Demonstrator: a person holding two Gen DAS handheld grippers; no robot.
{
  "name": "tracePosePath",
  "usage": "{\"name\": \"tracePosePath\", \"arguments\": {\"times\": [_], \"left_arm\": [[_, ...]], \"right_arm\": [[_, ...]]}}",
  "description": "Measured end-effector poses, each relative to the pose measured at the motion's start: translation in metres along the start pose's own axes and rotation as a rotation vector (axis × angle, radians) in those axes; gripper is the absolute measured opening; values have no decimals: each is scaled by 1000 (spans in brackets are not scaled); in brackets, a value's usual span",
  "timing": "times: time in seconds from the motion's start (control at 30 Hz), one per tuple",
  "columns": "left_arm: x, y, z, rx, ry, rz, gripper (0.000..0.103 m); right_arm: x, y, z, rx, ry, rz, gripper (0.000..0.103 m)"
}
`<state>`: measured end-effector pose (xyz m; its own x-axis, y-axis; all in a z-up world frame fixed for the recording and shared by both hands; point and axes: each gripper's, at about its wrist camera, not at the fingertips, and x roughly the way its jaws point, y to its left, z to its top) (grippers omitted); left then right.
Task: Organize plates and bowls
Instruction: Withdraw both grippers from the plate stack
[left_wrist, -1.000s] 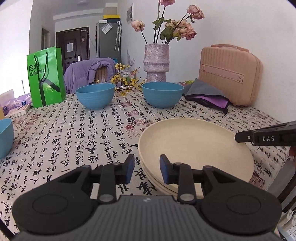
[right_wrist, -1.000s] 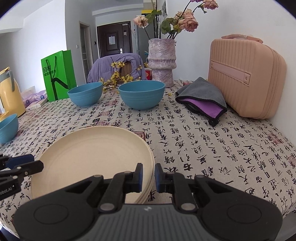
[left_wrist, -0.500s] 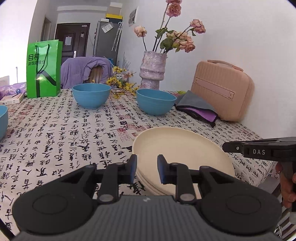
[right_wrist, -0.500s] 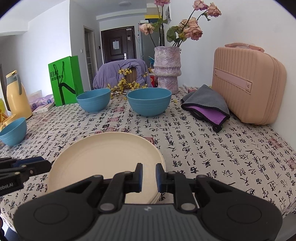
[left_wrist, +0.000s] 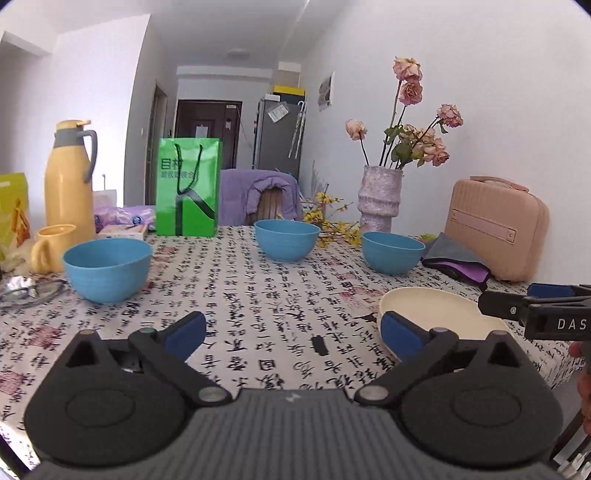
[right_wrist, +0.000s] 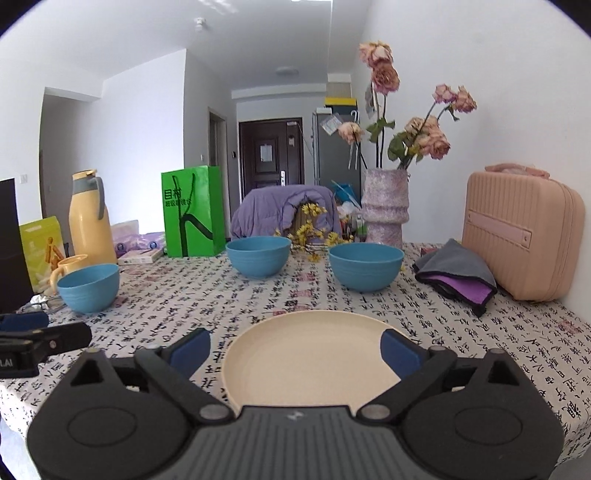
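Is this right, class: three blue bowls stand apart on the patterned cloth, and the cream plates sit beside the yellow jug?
Not quite. The three blue bowls do stand apart, but the cream plates sit at the near edge, far from the yellow jug, as the right wrist view shows.

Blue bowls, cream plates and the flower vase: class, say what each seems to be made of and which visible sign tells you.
Blue bowls: probably matte plastic or plant-fibre composite; flat even colour, no glassy shine, faint rings. Cream plates: likely the same matte material; dull surface, soft rim. Vase: seemingly rough ceramic or stone-like; mottled, grainy, ridged surface.
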<state>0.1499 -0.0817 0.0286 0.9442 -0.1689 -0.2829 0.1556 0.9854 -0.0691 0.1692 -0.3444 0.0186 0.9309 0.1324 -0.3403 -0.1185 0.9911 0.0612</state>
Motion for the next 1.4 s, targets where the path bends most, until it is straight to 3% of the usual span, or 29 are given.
{"name": "tracePosePath", "arguments": {"times": [0.3,0.6,1.4], "left_arm": [[-66,32,-37,9,-48,92,103],[-108,52,-64,-45,-65,145,103],[-100,48,-65,-34,-54,138,103]], "right_arm": [[-45,65,-42,1,-100,69,103],[-84,99,-77,2,-124,113,103],[-72,99,-82,13,-88,87,103]]}}
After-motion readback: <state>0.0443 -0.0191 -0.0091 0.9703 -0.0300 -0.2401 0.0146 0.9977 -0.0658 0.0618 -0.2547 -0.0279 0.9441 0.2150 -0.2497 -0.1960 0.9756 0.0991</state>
